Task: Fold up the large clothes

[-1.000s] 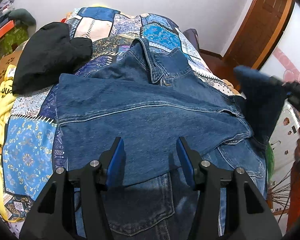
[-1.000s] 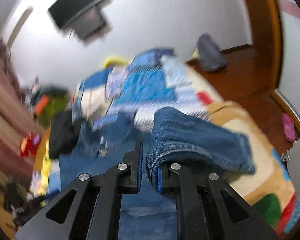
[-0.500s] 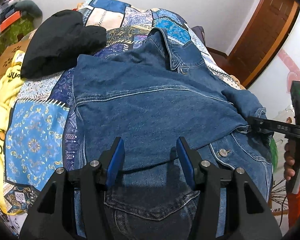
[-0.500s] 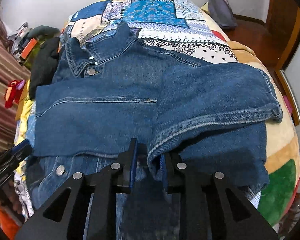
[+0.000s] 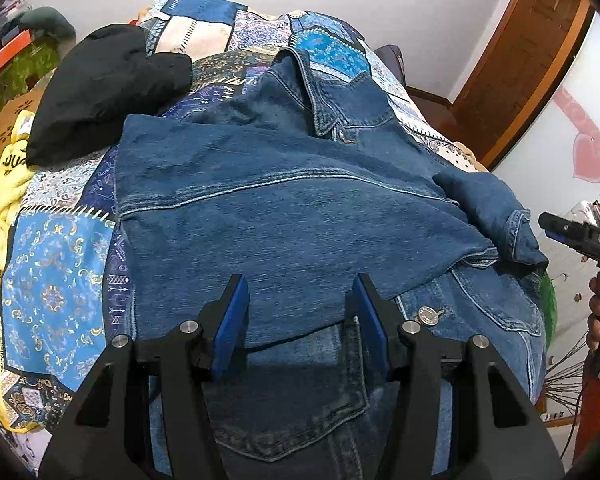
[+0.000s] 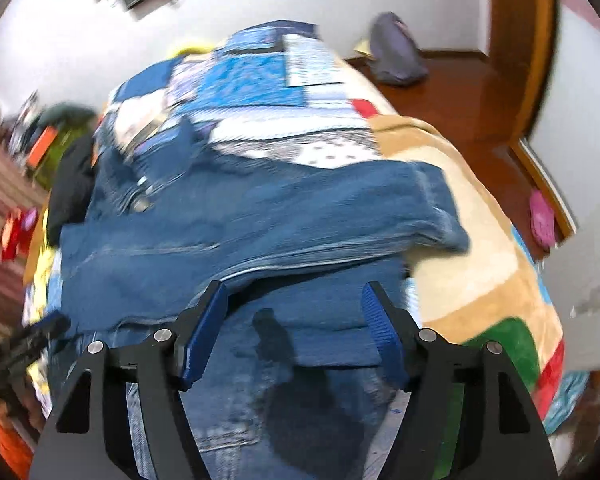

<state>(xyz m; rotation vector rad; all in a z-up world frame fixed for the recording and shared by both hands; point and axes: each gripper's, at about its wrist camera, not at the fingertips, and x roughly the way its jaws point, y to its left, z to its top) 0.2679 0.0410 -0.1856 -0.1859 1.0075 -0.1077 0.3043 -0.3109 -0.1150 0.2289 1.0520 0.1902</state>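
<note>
The right gripper (image 6: 294,330) has released the denim jacket (image 5: 300,216), jaws opening; the sleeve (image 6: 340,216) now lies folded across frame centre; left gripper (image 5: 300,320) jaws gape empty.

Denim jacket (image 5: 292,216) on quilt (image 5: 56,280), sleeves folded across; garment (image 5: 100,92) behind-left.

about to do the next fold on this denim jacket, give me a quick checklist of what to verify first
1. Right hand-held gripper free of cloth: ok, jaws opening, nothing pinched between them.
2. Left hand-held gripper free of cloth: ok, open above the denim jacket.
3. Right sleeve folded across the body: ok, though the cuff end is bunched.
4. Left sleeve folded in flat: ok, lying across the jacket.
5. Collar flat: not ok, it stands up.
6. Black garment away from the jacket: not ok, it meets the left shoulder.
7. Hem even: cannot tell, hidden behind the grippers.
</note>
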